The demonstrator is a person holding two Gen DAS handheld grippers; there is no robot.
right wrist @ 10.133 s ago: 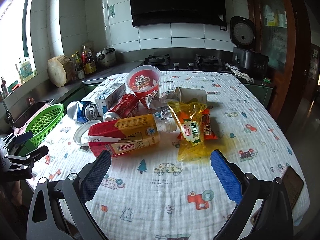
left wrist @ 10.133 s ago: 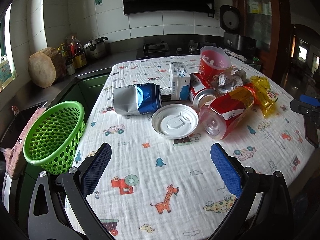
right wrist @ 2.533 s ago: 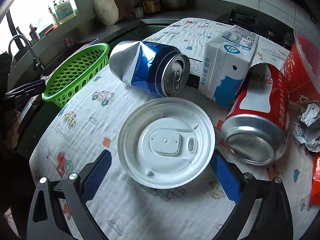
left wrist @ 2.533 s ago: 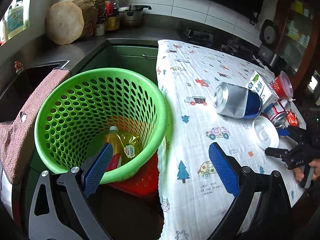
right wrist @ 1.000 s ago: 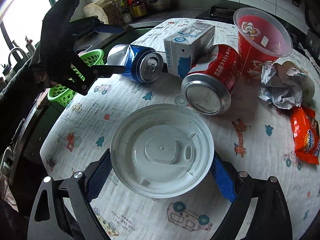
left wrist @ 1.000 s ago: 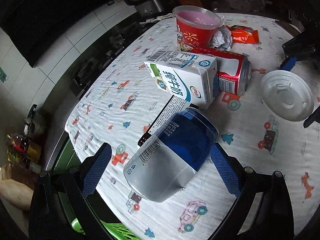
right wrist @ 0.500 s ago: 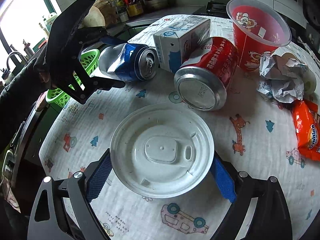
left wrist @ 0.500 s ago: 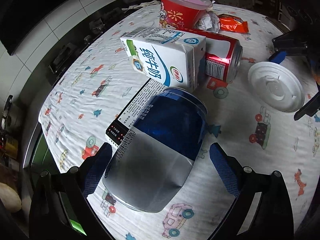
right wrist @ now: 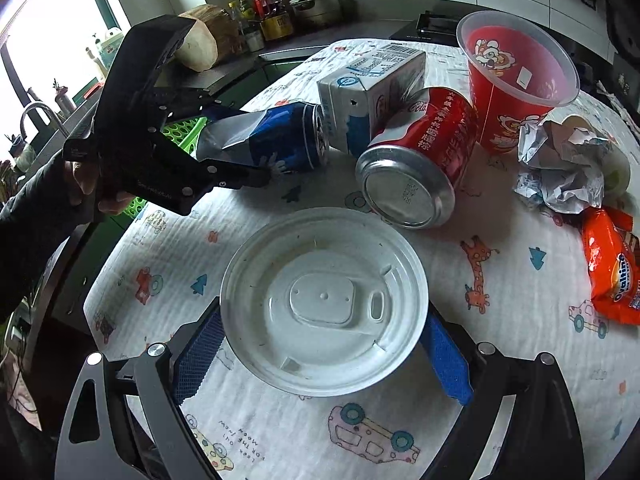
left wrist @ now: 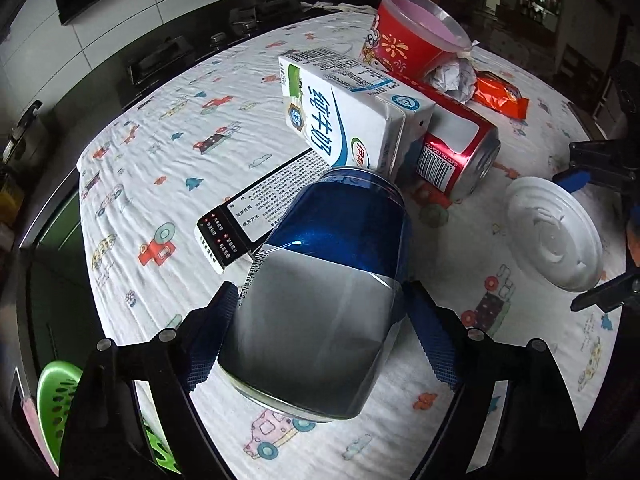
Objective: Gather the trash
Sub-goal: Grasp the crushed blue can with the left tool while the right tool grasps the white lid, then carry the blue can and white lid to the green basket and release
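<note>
A dented blue and silver can (left wrist: pixel 320 280) lies on its side on the printed tablecloth (left wrist: pixel 168 132). My left gripper (left wrist: pixel 318 288) straddles its silver end. The jaws are closing, each blue pad sits right beside the can, and I see no clear squeeze. From the right wrist view the same can (right wrist: pixel 276 140) rests between the left gripper's fingers (right wrist: pixel 240 176). A white plastic lid (right wrist: pixel 324 300) lies flat between the pads of my right gripper (right wrist: pixel 323 318), which stands open. The green basket (right wrist: pixel 184 128) hangs off the table's left edge.
Just beyond the blue can lie a milk carton (left wrist: pixel 352 112), a flat black and white box (left wrist: pixel 256 208) and a red cola can (right wrist: pixel 420 164). Further back are a red cup (right wrist: pixel 516 80), crumpled paper (right wrist: pixel 560 168) and an orange wrapper (right wrist: pixel 612 268). A hand (right wrist: pixel 86 184) holds the left gripper.
The left gripper has rolled and come closer over the blue can, and its pads have drawn in from wide apart to the can's sides. The right gripper and the lid have stayed put.
</note>
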